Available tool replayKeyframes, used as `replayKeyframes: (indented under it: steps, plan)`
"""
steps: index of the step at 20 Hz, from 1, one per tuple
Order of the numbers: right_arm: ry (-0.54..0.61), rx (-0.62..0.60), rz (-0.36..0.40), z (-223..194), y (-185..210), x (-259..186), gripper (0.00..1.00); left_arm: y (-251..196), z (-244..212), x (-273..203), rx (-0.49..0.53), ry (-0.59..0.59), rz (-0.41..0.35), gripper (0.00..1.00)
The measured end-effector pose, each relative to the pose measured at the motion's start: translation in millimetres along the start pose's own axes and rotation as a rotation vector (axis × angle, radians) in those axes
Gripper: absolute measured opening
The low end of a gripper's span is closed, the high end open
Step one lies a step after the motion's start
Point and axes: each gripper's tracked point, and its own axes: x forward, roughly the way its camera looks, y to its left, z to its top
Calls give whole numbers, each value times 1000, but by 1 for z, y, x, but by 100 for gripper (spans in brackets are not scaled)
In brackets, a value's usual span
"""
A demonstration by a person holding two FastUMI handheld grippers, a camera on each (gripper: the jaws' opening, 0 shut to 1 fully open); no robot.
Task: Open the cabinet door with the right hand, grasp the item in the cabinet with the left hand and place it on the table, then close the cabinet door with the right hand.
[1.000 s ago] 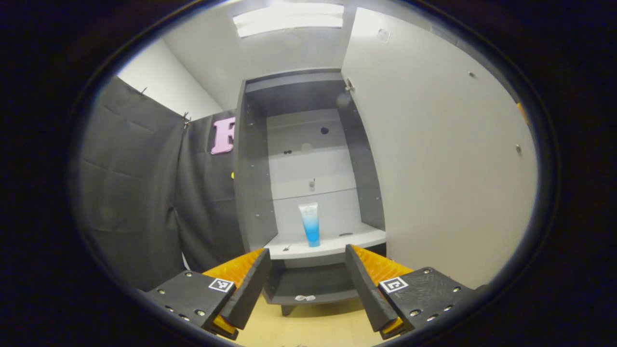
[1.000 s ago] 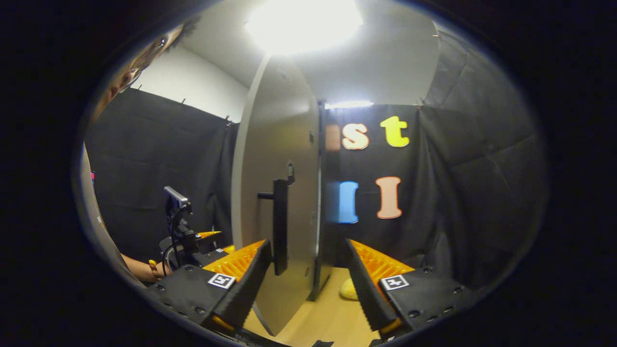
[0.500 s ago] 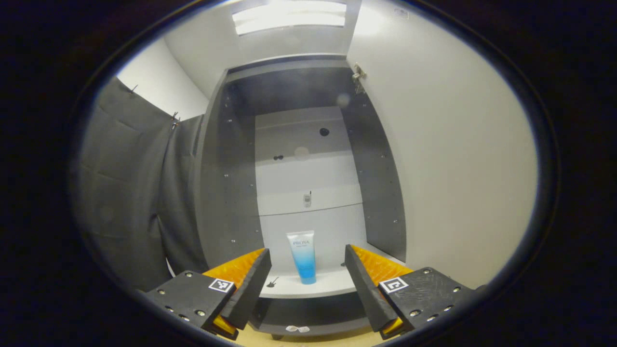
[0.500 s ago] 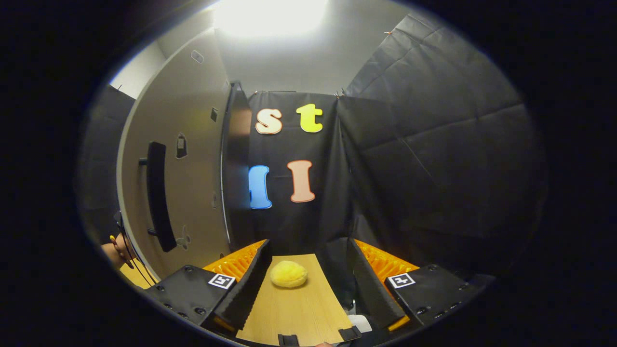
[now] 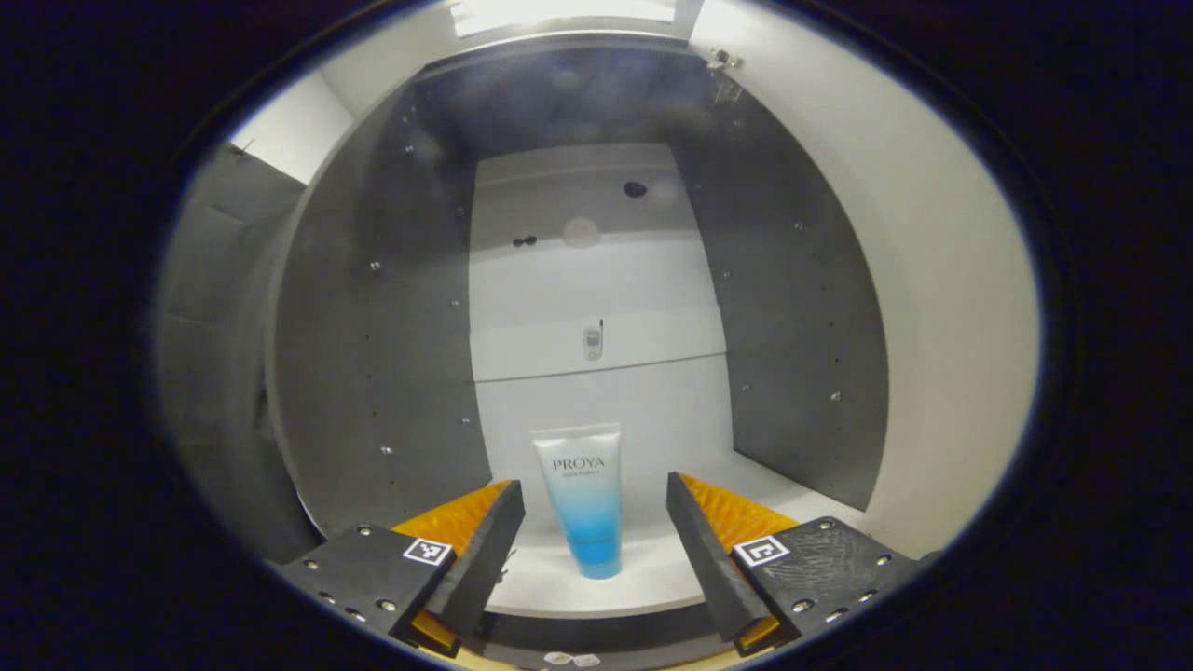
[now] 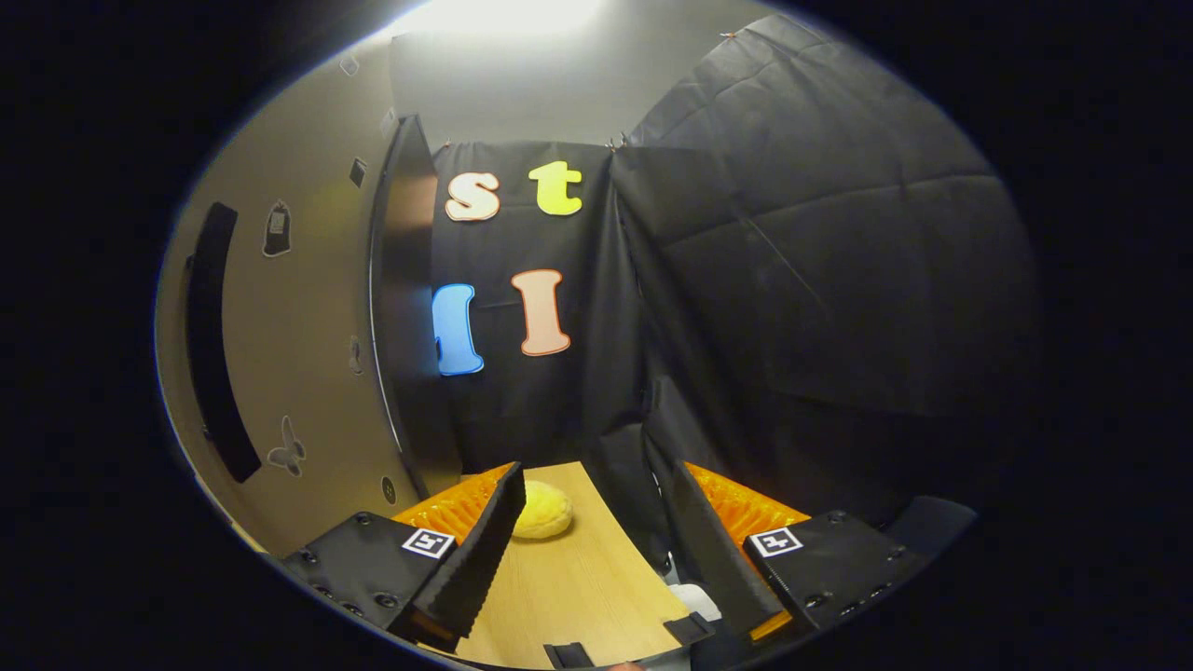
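In the left gripper view a white-to-blue tube [image 5: 584,499] stands upright on the white shelf [image 5: 643,582] inside the open grey cabinet [image 5: 391,354]. My left gripper [image 5: 596,550] is open, its fingers on either side of the tube and a little short of it, not touching. The white inside face of the open door [image 5: 941,308] is at the right. In the right gripper view the door's outer face [image 6: 298,345] with its dark bar handle [image 6: 216,345] is at the left. My right gripper [image 6: 596,550] is open and holds nothing, apart from the door.
A yellow round soft object [image 6: 542,511] lies on the wooden table [image 6: 578,596] ahead of the right gripper. The black cloth wall closes the space behind and to the right. A lower cabinet shelf edge [image 5: 596,629] lies below the white shelf.
My left gripper has moved forward into the cabinet, so the tube now stands between its fingers. My right gripper has let go of the door handle and swung right, away from the door.
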Motion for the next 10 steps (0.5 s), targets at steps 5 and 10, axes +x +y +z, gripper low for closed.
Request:
replayKeyframes:
  steps: [5, 10]
  plan:
    - [37, 4, -8, -10, 2, 10, 99, 3, -9, 12, -5, 25, 1, 69]
    - [40, -4, 24, -11, 5, 15, 95, 1, -9, -2, -38, 30, -39, 51]
